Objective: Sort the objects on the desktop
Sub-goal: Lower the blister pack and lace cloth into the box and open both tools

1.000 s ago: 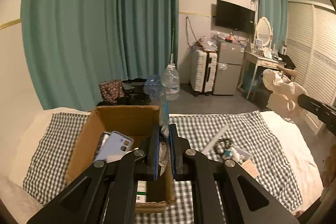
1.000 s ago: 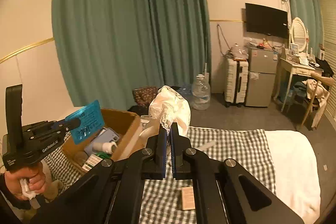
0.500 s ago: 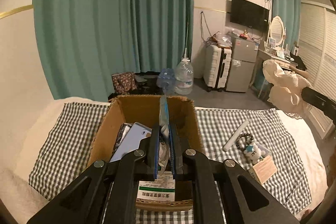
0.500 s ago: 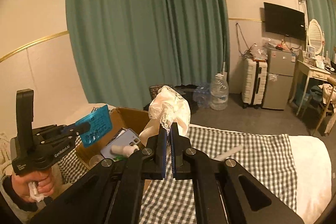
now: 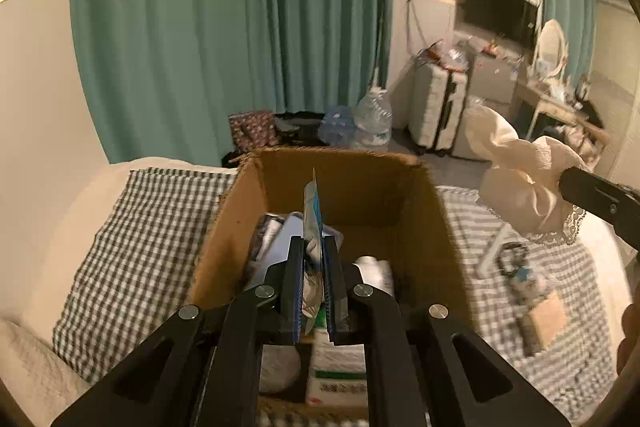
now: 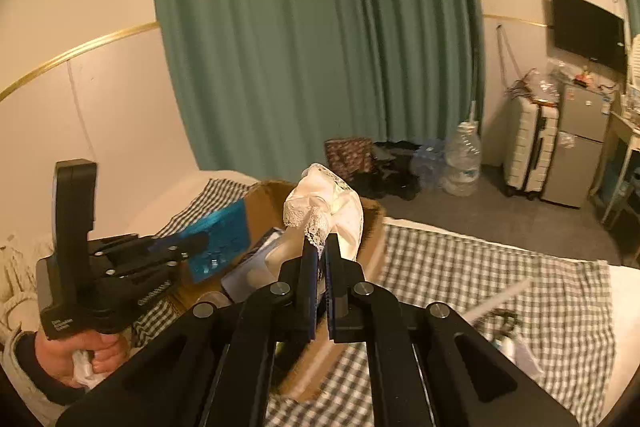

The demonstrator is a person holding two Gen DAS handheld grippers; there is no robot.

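1. L gripper (image 5: 311, 255) is clamped on a thin blue packet (image 5: 312, 205), held edge-on & upright. Seen from the R side, the same packet (image 6: 218, 243) shows its flat teal face.
2. Packet sits over the open cardboard box (image 5: 360, 183), its upper end inside the box's outline; can't tell if it touches anything inside.
3. R gripper (image 6: 319, 255) is pinched tight on a cream cloth w/ lace trim (image 6: 332, 203). Cloth bunches up above the fingers, just over the box's near-right rim (image 6: 372, 251).
4. From the L cam the cloth (image 5: 520, 179) hangs to the right of the box, above the checked cloth (image 5: 148, 223) on the bed.
5. Box already holds stuff: a light-blue flat item (image 5: 286, 239), a white tube (image 5: 374, 269), a white carton w/ green print (image 5: 338, 371).
6. Still out on the checked cloth, right of the box: a white stick (image 5: 494, 247), a dark bead bracelet (image 5: 510, 259), a tan card (image 5: 548, 315), all a bit blurred.
7. A hand (image 6: 80, 359) grips the L tool's handle, low left in the R view.
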